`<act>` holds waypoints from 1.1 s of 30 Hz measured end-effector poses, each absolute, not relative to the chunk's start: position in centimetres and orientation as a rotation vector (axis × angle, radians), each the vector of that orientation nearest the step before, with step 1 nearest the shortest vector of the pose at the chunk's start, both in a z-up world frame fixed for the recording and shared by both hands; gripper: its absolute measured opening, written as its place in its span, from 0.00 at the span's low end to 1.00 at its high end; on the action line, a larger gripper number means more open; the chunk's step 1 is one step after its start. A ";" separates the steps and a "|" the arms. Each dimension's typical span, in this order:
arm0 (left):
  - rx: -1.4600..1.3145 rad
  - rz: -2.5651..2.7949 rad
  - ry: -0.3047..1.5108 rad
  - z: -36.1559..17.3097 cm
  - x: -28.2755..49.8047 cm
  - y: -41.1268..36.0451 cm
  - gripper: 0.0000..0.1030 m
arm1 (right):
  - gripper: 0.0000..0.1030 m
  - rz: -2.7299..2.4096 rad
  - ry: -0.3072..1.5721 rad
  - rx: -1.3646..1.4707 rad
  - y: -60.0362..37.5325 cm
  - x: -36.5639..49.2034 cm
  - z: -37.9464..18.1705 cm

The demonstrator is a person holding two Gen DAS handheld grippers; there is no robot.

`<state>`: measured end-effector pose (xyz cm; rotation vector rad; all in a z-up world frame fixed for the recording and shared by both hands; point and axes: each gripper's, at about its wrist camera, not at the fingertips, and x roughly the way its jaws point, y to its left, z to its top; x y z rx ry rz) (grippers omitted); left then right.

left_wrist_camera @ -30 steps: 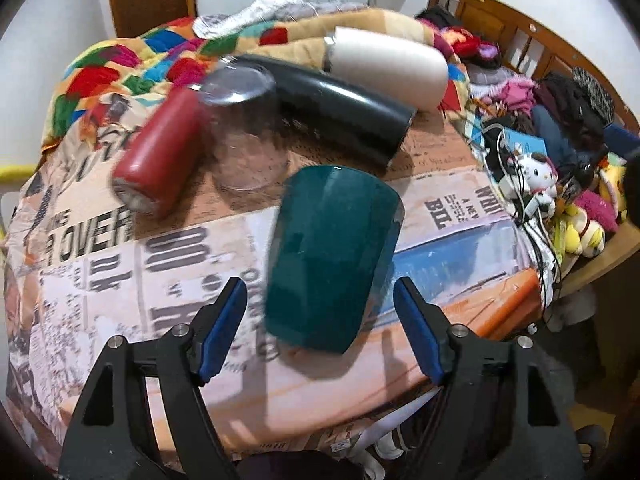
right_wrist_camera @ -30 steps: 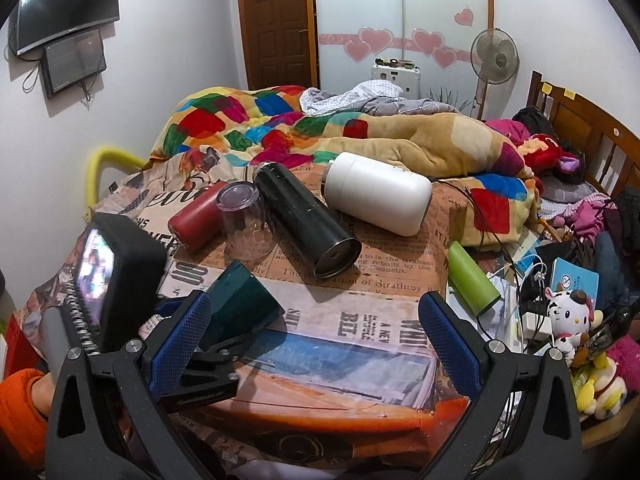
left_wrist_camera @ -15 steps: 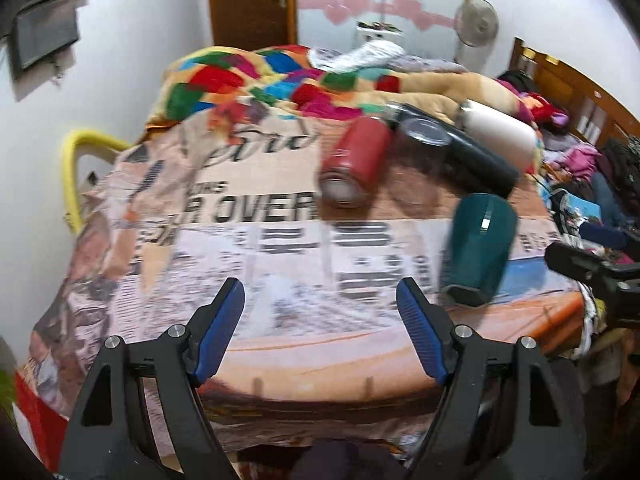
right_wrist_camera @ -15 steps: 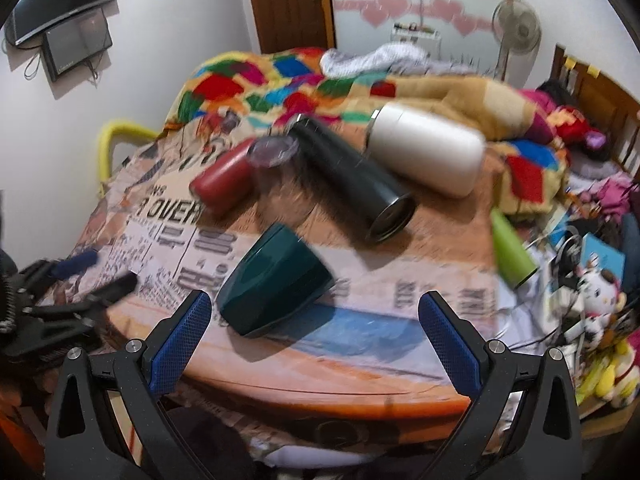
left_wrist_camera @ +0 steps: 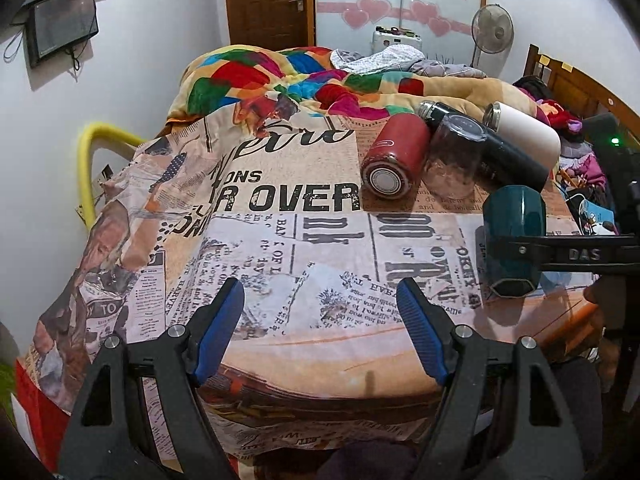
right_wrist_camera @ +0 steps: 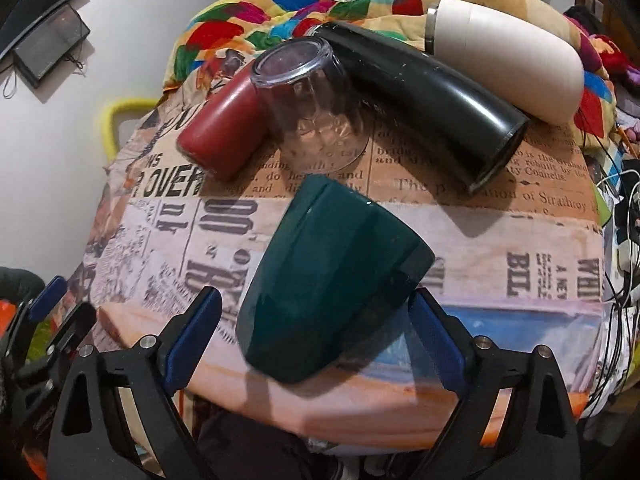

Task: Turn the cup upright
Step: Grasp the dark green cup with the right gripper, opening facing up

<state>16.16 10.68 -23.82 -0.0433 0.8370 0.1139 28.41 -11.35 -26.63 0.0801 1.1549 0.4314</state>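
A dark teal cup (right_wrist_camera: 332,280) lies on its side near the front edge of the newspaper-print table (right_wrist_camera: 500,240), mouth toward me. My right gripper (right_wrist_camera: 316,336) is open, its blue pads on either side of the cup's mouth end, not closed on it. In the left wrist view the cup (left_wrist_camera: 514,220) is at the right, crossed by the right gripper's black finger (left_wrist_camera: 560,250). My left gripper (left_wrist_camera: 320,320) is open and empty over the table's front left part, well left of the cup.
Behind the cup lie a red bottle (right_wrist_camera: 224,136), an upside-down clear glass (right_wrist_camera: 312,104), a black flask (right_wrist_camera: 428,100) and a white flask (right_wrist_camera: 504,56). A quilt-covered bed (left_wrist_camera: 304,76) is behind the table. Cables and toys (right_wrist_camera: 624,216) clutter the right side.
My left gripper has pulled back and left, away from the cup. My right gripper has moved down and in, so its open fingers now flank the cup.
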 end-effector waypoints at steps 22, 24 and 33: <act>-0.032 0.097 0.833 -23.1 17.1 9.1 0.76 | 0.68 0.485 1.096 -0.024 -10.8 28.5 -25.6; -0.034 0.094 0.830 -22.9 17.2 8.9 0.76 | 0.68 0.491 1.068 -0.034 -10.9 28.2 -24.7; -0.032 0.077 0.810 -22.0 17.8 7.9 0.76 | 0.68 0.529 0.963 -0.010 -10.8 28.7 -21.3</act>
